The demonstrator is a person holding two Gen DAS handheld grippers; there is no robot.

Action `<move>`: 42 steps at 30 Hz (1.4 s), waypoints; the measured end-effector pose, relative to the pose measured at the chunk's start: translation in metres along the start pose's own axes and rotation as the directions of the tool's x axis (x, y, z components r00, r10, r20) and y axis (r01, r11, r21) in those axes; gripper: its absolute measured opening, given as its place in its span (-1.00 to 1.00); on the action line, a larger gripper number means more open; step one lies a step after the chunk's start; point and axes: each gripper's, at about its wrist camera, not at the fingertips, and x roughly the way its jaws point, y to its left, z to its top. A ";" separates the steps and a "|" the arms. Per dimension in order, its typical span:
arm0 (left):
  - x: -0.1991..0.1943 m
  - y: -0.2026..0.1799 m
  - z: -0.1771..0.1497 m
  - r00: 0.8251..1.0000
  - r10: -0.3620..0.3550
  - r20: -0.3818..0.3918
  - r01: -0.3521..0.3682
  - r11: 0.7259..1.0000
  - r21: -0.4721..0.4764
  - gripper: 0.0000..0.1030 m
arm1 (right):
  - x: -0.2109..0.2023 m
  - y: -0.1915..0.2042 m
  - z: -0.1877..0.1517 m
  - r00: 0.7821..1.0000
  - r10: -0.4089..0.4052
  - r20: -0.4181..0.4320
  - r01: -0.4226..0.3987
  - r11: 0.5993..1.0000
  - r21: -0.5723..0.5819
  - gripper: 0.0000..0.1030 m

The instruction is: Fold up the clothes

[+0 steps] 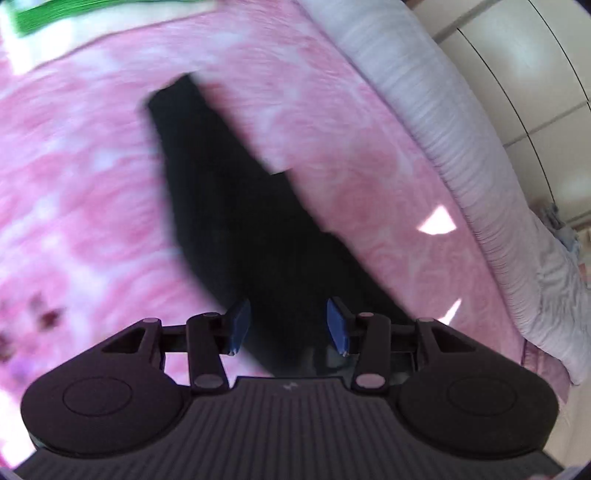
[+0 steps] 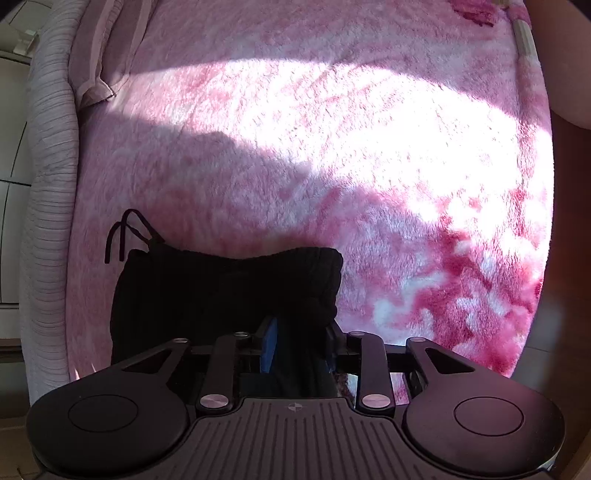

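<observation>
Right gripper (image 2: 301, 341) clamped on soft, limp black pants (image 2: 221, 291) near waistband; left gripper (image 1: 288, 325) spread open over leg, best pinched at hem.

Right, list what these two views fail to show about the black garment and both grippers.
- Left wrist: garment is motion-blurred, its near end hidden behind the left gripper; whether the open pads touch cloth is unclear.
- Right wrist: right gripper pads are buried in cloth; its near part is hidden by the gripper body.
- Green item: cut off, blurred.
</observation>
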 end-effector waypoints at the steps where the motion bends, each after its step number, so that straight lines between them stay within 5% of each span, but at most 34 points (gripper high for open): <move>1: 0.010 -0.012 0.008 1.000 0.010 -0.017 -0.009 1.000 0.004 -0.21 | 0.001 0.000 0.001 1.000 -0.003 0.001 0.003 1.000 0.000 -0.41; 10: 0.102 -0.090 0.052 0.980 0.134 -0.148 -0.133 0.991 0.021 -0.12 | 0.007 -0.004 0.002 1.000 -0.017 0.006 0.017 1.000 0.020 -0.40; 13: 0.133 -0.099 0.054 0.952 0.208 -0.226 -0.202 0.978 0.049 -0.12 | 0.006 -0.002 0.003 1.000 -0.023 0.012 0.023 1.000 0.021 -0.40; 17: 0.156 -0.101 0.044 0.914 0.286 -0.289 -0.255 0.957 0.141 -0.48 | 0.007 -0.002 0.002 0.999 -0.029 0.019 0.029 0.999 0.029 -0.40; 18: 0.162 -0.101 0.041 0.902 0.306 -0.303 -0.267 0.950 0.164 -0.93 | 0.007 -0.003 0.002 0.999 -0.030 0.021 0.030 0.999 0.031 -0.40; 19: 0.162 -0.100 0.038 0.903 0.298 -0.310 -0.252 0.951 0.180 -1.00 | 0.007 -0.003 0.001 0.999 -0.032 0.022 0.031 0.999 0.032 -0.40; 24: 0.094 -0.091 0.023 0.975 0.152 -0.165 -0.109 0.963 0.246 -1.00 | 0.005 0.000 0.001 0.999 -0.043 0.029 0.043 0.999 -0.003 -0.41; 27: 0.007 -0.059 0.015 0.998 0.030 -0.062 -0.017 0.980 0.197 -1.00 | 0.001 0.001 0.002 0.998 -0.056 0.012 0.057 0.997 -0.048 -0.71; 30: -0.085 0.001 -0.008 0.998 0.054 0.028 -0.057 0.993 0.104 -1.00 | -0.006 -0.005 0.005 0.998 -0.065 -0.005 0.065 0.996 -0.067 -0.82; 33: -0.126 0.072 -0.053 0.976 0.218 0.003 -0.218 0.976 0.017 -1.00 | -0.011 -0.011 0.004 0.996 -0.078 -0.045 0.074 0.993 -0.087 -0.83; 37: -0.103 0.159 -0.110 0.920 0.388 -0.062 -0.392 0.914 -0.100 -1.00 | -0.010 -0.011 0.003 0.995 -0.080 -0.063 0.073 0.991 -0.113 -0.82; 39: -0.101 0.177 -0.125 0.932 0.361 -0.017 -0.357 0.912 -0.201 -0.95 | -0.009 -0.010 0.003 0.995 -0.081 -0.066 0.072 0.989 -0.126 -0.75; 42: -0.105 0.184 -0.134 0.947 0.316 0.061 -0.291 0.920 -0.261 -0.89 | -0.007 -0.008 0.002 0.994 -0.082 -0.070 0.071 0.987 -0.144 -0.30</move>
